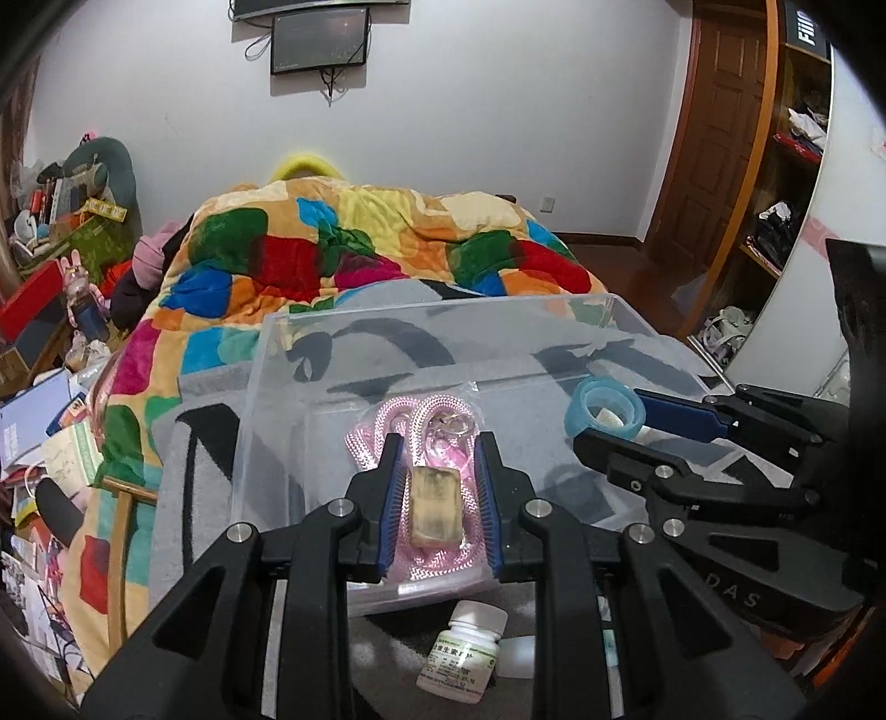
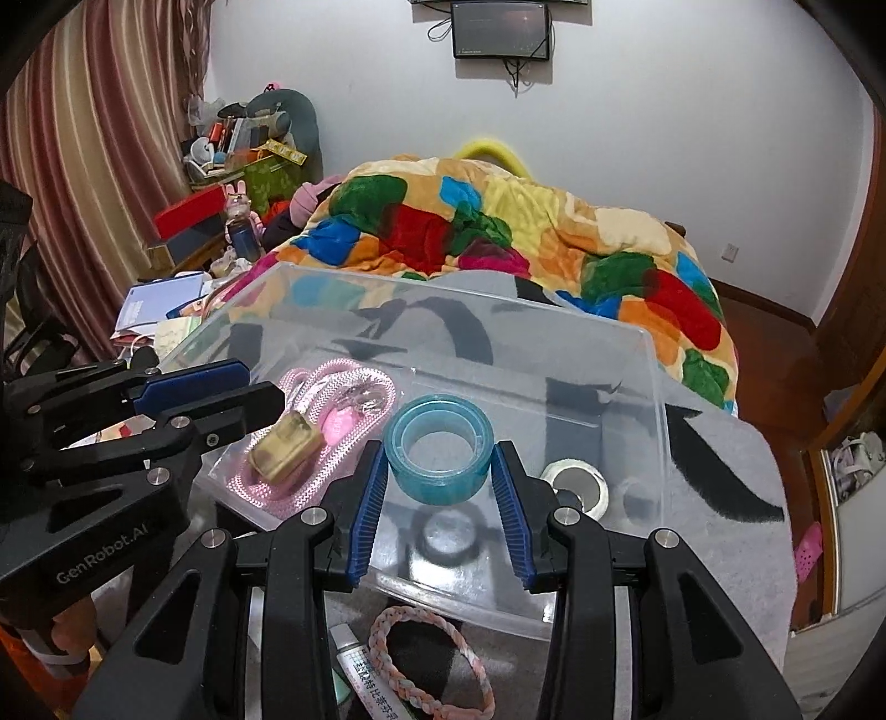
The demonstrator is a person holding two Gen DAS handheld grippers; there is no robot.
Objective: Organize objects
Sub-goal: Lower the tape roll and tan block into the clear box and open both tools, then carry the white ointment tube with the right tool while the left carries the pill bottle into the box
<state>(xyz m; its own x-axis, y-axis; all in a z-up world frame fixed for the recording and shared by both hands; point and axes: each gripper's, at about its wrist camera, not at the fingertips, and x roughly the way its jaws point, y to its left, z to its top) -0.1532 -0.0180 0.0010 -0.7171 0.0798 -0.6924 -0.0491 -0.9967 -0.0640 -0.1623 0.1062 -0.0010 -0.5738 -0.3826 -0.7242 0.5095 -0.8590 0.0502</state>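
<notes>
Dropping both items cleanly into the clear plastic bin [image 2: 653, 387] looks like the step in hand. The left gripper [image 1: 438, 487] sits over the bin's left side with a yellowish block [image 1: 436, 509] between its blue pads; whether the pads actually pinch it or it already rests on the pink cord [image 1: 382, 437] coiled beneath, I cannot tell. The right gripper [image 2: 440, 471] holds a blue tape roll [image 2: 440, 446] between its pads, jaws at a middling width, above the bin floor near the middle. To do this well, I would lower each piece until it nearly touches the floor, then open slowly and lift straight up so the pads drag nothing out. The tape could roll on its edge, so it should go down flat, just left of the white tape roll [image 2: 576, 484] lying inside at the right.

Still outside, near the bin's front wall, lie a white pill bottle [image 1: 462, 653], a braided bracelet [image 2: 432, 659] and a small tube [image 2: 365, 670]. The bin stands on a grey patterned blanket [image 2: 731, 487] on a bed, with a bright patchwork quilt [image 2: 498, 232] beyond. Far off are a white wall and a mounted screen [image 2: 501, 30]; clutter is heaped at the left.
</notes>
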